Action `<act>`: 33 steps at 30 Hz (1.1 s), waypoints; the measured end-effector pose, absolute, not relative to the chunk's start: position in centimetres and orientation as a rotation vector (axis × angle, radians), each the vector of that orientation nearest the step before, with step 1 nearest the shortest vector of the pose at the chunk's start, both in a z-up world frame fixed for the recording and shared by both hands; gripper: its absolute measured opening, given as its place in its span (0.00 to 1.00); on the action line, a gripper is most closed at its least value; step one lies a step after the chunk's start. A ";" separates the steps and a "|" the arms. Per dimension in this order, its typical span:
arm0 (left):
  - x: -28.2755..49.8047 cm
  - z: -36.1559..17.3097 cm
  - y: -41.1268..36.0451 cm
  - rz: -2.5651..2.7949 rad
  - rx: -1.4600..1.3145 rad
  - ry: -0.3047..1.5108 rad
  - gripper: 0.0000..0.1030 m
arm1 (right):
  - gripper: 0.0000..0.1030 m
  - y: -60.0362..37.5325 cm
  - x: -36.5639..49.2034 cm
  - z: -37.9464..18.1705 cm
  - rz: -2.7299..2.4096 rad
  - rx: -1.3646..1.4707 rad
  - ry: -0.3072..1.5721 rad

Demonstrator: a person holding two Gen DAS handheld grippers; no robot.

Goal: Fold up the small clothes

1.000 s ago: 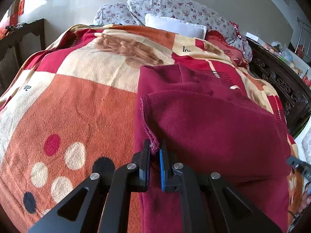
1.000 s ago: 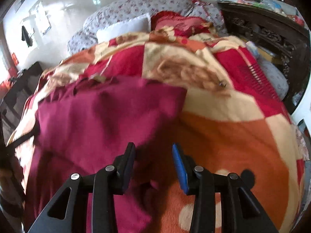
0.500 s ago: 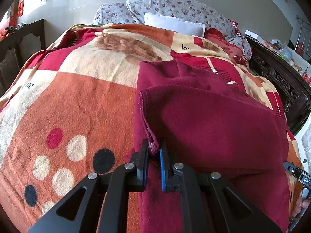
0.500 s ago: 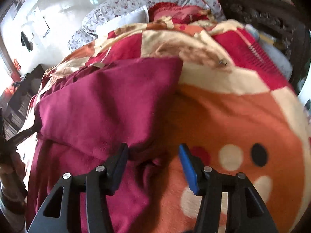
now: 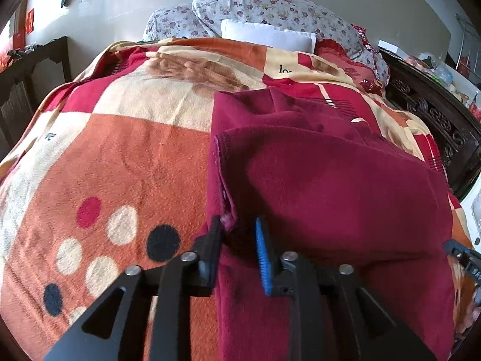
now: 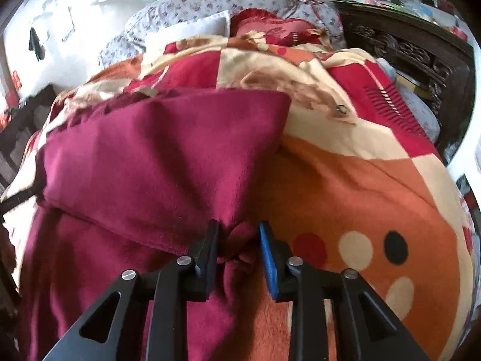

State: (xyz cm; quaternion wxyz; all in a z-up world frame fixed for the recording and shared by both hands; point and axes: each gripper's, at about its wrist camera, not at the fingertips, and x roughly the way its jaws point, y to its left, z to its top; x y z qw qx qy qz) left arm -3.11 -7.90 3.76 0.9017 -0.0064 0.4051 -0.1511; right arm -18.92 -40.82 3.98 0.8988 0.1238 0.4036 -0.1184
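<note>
The garment (image 5: 330, 186) is spread on the blanket (image 5: 120, 162) at 3 o'clock; pillows (image 5: 270, 12) are stacked at 12 o'clock.

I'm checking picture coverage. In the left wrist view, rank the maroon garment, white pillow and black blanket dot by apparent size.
1. maroon garment
2. white pillow, farther away, so likely understated
3. black dot

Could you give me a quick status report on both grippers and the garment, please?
Left gripper open, fingers astride hem. Right gripper open, fabric bunched between fingers. Maroon garment folded over on blanket. Nothing in the way.
</note>
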 end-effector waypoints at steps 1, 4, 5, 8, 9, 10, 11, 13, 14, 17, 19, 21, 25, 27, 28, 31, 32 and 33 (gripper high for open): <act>-3.5 3.9 -7.8 -0.307 -0.007 0.837 0.34 | 0.34 -40.7 -19.4 4.4 -0.240 0.270 0.827; -4.6 4.0 -7.4 -0.314 -0.003 0.846 0.35 | 0.49 -39.4 -21.1 5.5 -0.193 0.288 0.817; -5.1 4.0 -7.2 -0.318 0.001 0.849 0.36 | 0.54 -38.8 -21.7 5.7 -0.178 0.282 0.817; -6.7 4.1 -6.9 -0.326 0.016 0.853 0.41 | 0.60 -36.8 -22.2 5.3 -0.124 0.248 0.841; -7.3 4.1 -6.8 -0.332 0.019 0.858 0.42 | 0.60 -36.4 -22.0 4.6 -0.123 0.231 0.865; -7.9 4.0 -6.7 -0.338 0.020 0.865 0.44 | 0.60 -36.3 -21.7 3.8 -0.133 0.225 0.894; -8.7 4.0 -6.6 -0.347 0.020 0.880 0.45 | 0.60 -36.3 -21.2 2.7 -0.146 0.232 0.935; -9.9 3.9 -6.3 -0.368 0.018 0.896 0.49 | 0.60 -36.2 -21.6 2.6 -0.150 0.241 0.922; -10.8 4.0 -5.9 -0.377 0.014 0.896 0.51 | 0.60 -36.0 -22.1 3.1 -0.150 0.244 0.913; -13.3 4.0 -4.6 -0.406 -0.003 0.909 0.67 | 0.64 -35.8 -24.5 5.1 -0.090 0.279 0.879; -14.8 4.0 -3.8 -0.436 -0.008 0.921 0.70 | 0.70 -35.6 -26.6 5.9 -0.090 0.241 0.887; -16.4 3.8 -2.8 -0.450 0.001 0.934 0.72 | 0.70 -35.6 -28.9 6.2 -0.071 0.231 0.900; -18.6 2.8 -1.0 -0.464 -0.022 0.981 0.73 | 0.71 -36.8 -33.1 5.2 -0.046 0.327 0.920; -19.5 2.2 -0.4 -0.462 -0.034 1.013 0.73 | 0.71 -36.6 -34.1 4.2 -0.009 0.367 0.924; -19.8 1.9 -0.3 -0.465 -0.040 1.022 0.73 | 0.71 -36.2 -34.4 3.7 0.016 0.382 0.924; -20.3 1.5 -0.4 -0.457 -0.038 1.023 0.74 | 0.65 -34.7 -34.4 2.5 0.031 0.357 0.908; -20.4 1.4 -0.6 -0.452 -0.034 1.019 0.74 | 0.55 -34.0 -34.2 2.4 0.023 0.328 0.892; -20.5 1.4 -0.7 -0.449 -0.033 1.017 0.74 | 0.22 -33.5 -33.9 2.2 0.016 0.308 0.893</act>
